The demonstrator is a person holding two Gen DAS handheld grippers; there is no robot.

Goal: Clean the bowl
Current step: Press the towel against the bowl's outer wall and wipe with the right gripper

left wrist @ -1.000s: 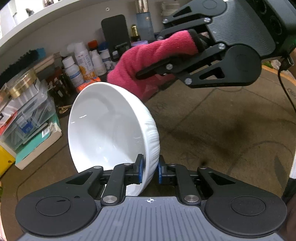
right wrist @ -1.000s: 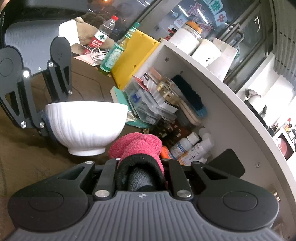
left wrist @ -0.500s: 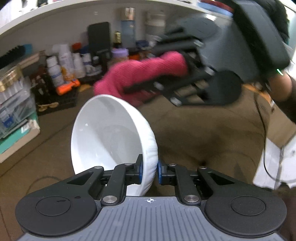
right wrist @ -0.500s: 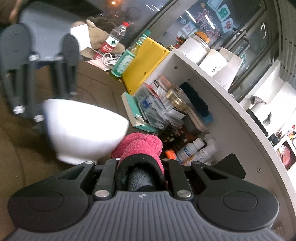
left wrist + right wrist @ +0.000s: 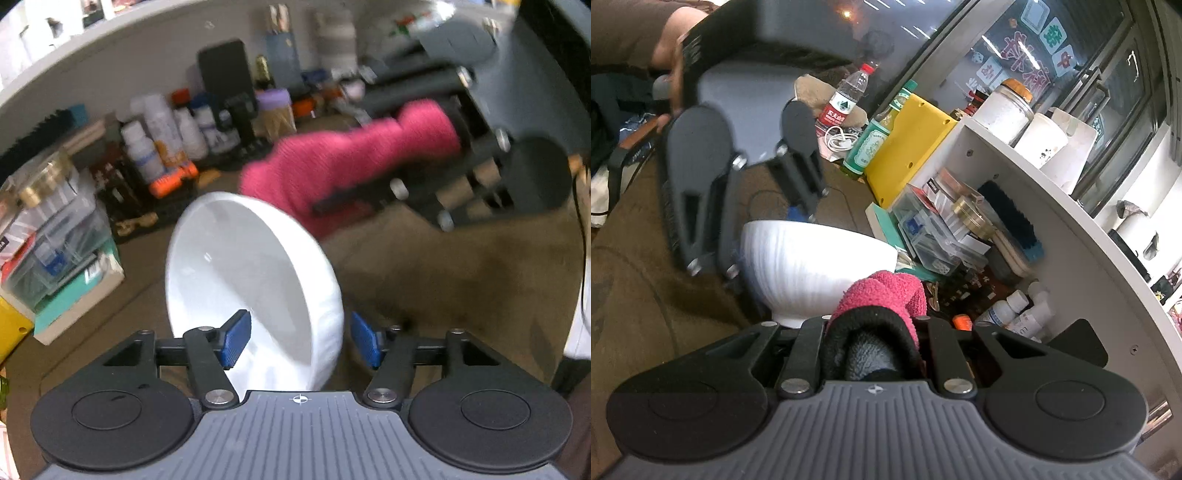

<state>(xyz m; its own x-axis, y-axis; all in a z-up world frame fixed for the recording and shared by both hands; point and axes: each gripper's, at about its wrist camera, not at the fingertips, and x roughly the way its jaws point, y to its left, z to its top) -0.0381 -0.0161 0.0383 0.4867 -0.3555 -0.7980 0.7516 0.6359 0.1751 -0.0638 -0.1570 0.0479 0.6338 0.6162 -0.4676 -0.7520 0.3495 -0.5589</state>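
The white bowl (image 5: 251, 280) sits in the lower middle of the left wrist view, tipped so its hollow faces the upper left of the frame; in the right wrist view it stands with its foot low on the brown surface (image 5: 443, 280), though contact there is hidden. It looks like glazed ceramic: stiff, smooth inside, ribbed outside, fairly heavy for its size, and likely to chip if it tips over. The rim wall is the natural place to take hold, one pad inside and one on the ribbed outside, where the grooves should give some bite. The left gripper (image 5: 299, 338) straddles that wall now, its fingers (image 5: 234, 338) opening, with both blue pads standing clear of the ceramic, so the bowl appears loose and could rock. The right gripper (image 5: 875, 325) has its fingers clamped on a pink cloth (image 5: 886, 291), soft and floppy, which hangs just beyond the bowl's far rim. Open brown surface lies to the right of the frame in the left view, good room for moving. To the left and behind, bottles (image 5: 147, 147) and clear boxes (image 5: 55, 236) crowd under a white shelf (image 5: 1052, 192), near enough to knock.
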